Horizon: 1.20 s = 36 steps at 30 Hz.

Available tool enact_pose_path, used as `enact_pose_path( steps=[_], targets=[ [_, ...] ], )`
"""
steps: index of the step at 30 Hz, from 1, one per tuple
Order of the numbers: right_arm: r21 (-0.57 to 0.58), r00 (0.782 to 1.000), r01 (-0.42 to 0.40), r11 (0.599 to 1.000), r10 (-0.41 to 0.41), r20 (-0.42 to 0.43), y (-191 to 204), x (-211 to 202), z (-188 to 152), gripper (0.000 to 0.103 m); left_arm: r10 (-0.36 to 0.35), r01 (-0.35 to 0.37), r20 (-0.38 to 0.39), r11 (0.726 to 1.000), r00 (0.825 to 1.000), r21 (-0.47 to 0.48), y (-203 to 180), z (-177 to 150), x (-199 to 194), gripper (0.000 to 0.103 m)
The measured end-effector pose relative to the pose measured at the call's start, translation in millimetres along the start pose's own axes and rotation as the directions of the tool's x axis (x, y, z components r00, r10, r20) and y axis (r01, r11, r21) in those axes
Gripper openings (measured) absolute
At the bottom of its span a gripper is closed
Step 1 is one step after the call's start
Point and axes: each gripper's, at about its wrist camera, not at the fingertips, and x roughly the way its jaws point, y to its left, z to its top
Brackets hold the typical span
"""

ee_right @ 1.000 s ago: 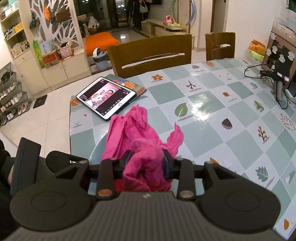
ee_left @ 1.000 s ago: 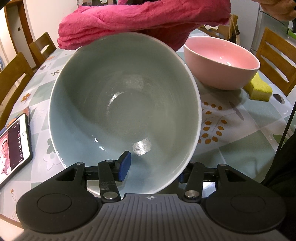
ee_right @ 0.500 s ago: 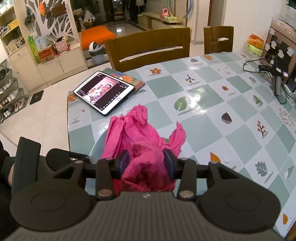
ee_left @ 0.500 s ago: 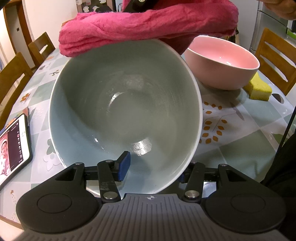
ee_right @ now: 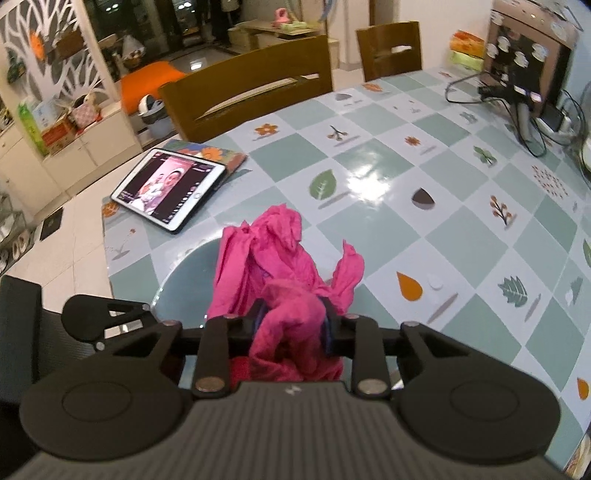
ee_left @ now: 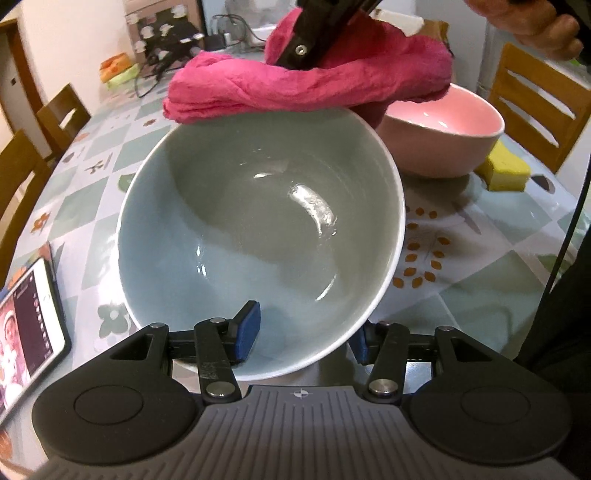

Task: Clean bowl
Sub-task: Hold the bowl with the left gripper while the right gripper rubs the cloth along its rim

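Observation:
A pale blue-grey bowl (ee_left: 258, 221) is tilted toward the left wrist camera above the table. My left gripper (ee_left: 304, 334) is shut on its near rim, with one blue pad inside and the other outside. A crumpled pink cloth (ee_left: 314, 85) lies over the bowl's far rim. My right gripper (ee_right: 291, 325) is closing its jaws on a bunch of this pink cloth (ee_right: 280, 266), and the pads press into it. Under the cloth shows part of the bowl (ee_right: 188, 273). From the left wrist view, the right gripper (ee_left: 317, 33) comes down into the cloth from above.
A pink bowl (ee_left: 443, 125) and a yellow sponge (ee_left: 504, 170) sit behind the blue bowl to the right. A lit tablet (ee_right: 170, 188) lies near the table edge. Wooden chairs (ee_right: 251, 96) ring the table, cables (ee_right: 517, 110) lie at the far end, and a person's hand (ee_left: 535, 22) shows above.
The right jaws have drawn tighter on the pink cloth. The bowl has rolled slightly in the left gripper, and the cloth now lies further right along the far rim.

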Motion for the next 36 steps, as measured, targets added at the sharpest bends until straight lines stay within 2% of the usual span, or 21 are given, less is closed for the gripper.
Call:
enact_pose_path(
  steps=[8, 18, 26, 36],
  targets=[
    [0.066, 1.0, 0.0, 0.998, -0.001, 0.023, -12.0, 5.8, -4.8, 0.029, -0.014, 0.017, -0.034, 0.997, 0.999, 0.072, 6.2, 7.5, 3.6, 0.053],
    [0.14, 0.998, 0.029, 0.99, -0.036, 0.049, -17.2, 14.5, -1.9, 0.029, -0.052, 0.057, -0.036, 0.985, 0.998, 0.161, 19.0, 11.7, 9.2, 0.053],
    [0.186, 0.995, 0.076, 0.98, -0.086, 0.045, -22.6, 25.5, -0.4, 0.029, -0.058, 0.063, -0.024, 0.954, 0.998, 0.292, 26.6, 18.3, 21.5, 0.053],
    [0.246, 0.99, 0.124, 0.961, -0.135, 0.028, -33.0, 42.9, 3.7, 0.029, -0.118, 0.116, -0.013, 0.929, 0.993, 0.351, 38.6, 30.2, 34.9, 0.053]
  ],
)
